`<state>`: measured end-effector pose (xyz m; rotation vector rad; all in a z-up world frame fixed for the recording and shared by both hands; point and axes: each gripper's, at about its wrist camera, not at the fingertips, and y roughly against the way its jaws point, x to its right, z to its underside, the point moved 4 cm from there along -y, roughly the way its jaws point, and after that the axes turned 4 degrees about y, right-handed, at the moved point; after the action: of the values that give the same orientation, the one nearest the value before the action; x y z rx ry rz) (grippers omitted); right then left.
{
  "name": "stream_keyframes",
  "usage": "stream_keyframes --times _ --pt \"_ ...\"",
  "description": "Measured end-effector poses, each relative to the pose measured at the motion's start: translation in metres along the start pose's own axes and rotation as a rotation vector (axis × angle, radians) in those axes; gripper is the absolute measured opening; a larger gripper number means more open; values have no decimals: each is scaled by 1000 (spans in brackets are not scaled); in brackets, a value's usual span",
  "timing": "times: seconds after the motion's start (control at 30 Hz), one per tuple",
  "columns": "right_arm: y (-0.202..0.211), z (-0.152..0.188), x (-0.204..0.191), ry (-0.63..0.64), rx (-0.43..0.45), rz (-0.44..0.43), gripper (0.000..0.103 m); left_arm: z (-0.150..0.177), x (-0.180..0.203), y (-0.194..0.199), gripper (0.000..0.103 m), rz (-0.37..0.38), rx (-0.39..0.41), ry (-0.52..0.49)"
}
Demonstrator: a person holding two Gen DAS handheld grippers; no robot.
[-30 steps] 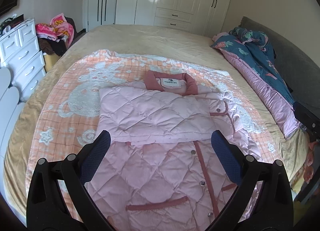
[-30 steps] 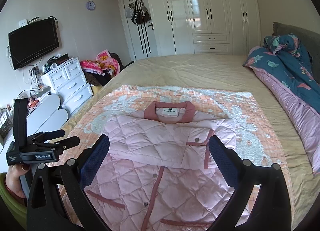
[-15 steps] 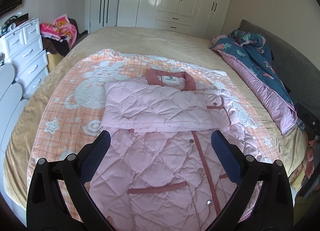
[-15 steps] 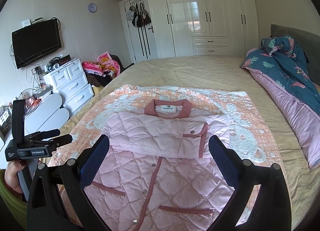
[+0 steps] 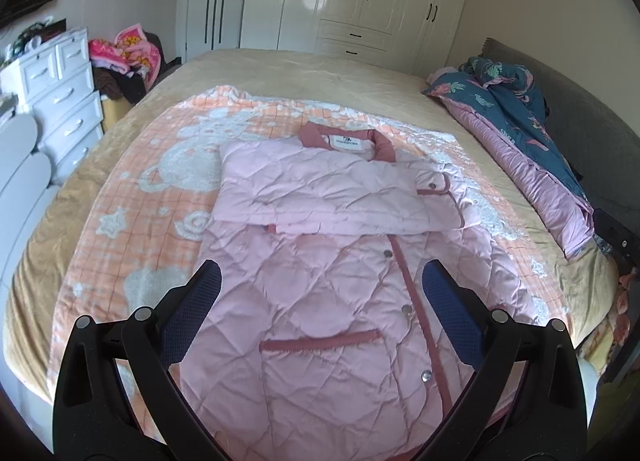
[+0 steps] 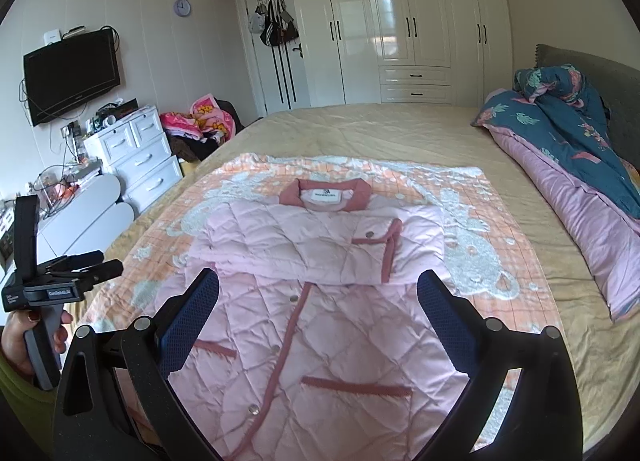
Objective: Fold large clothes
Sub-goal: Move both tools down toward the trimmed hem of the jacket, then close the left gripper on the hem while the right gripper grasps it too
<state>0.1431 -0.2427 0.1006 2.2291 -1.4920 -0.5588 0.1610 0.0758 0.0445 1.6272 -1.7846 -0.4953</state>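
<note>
A pink quilted jacket (image 5: 320, 253) lies front-up on an orange and white blanket (image 5: 160, 181) spread over the bed. Its sleeves are folded across the chest below the dusty-rose collar (image 5: 344, 137). My left gripper (image 5: 320, 281) hovers open over the jacket's lower half with nothing between its blue pads. My right gripper (image 6: 318, 285) is also open and empty above the jacket (image 6: 320, 321), near the hem. In the right wrist view a hand holds the left gripper (image 6: 84, 267) off the bed's left side.
A teal and pink duvet (image 5: 520, 133) is bunched along the bed's right side by the grey headboard (image 5: 580, 101). White drawers (image 5: 60, 101) and a pile of clothes (image 5: 124, 57) stand left of the bed. White wardrobes (image 6: 400, 21) line the far wall, and a TV (image 6: 72, 73) hangs on the left wall.
Both grippers have drawn back from the jacket toward the near edge of the bed. More of the jacket's lower half and pockets shows. The jacket has not moved.
</note>
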Motion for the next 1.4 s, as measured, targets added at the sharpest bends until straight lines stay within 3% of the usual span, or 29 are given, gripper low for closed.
stream_keyframes --times 0.43,1.17,1.4 --pt "1 40 10 10 -29 29 99 47 -28 -4 95 -29 -56 49" --pt "-19 125 51 -54 -177 90 99 94 -63 -15 95 -94 -140 60" --pt "-17 139 66 -76 -200 101 99 114 -91 -18 95 -118 -191 93"
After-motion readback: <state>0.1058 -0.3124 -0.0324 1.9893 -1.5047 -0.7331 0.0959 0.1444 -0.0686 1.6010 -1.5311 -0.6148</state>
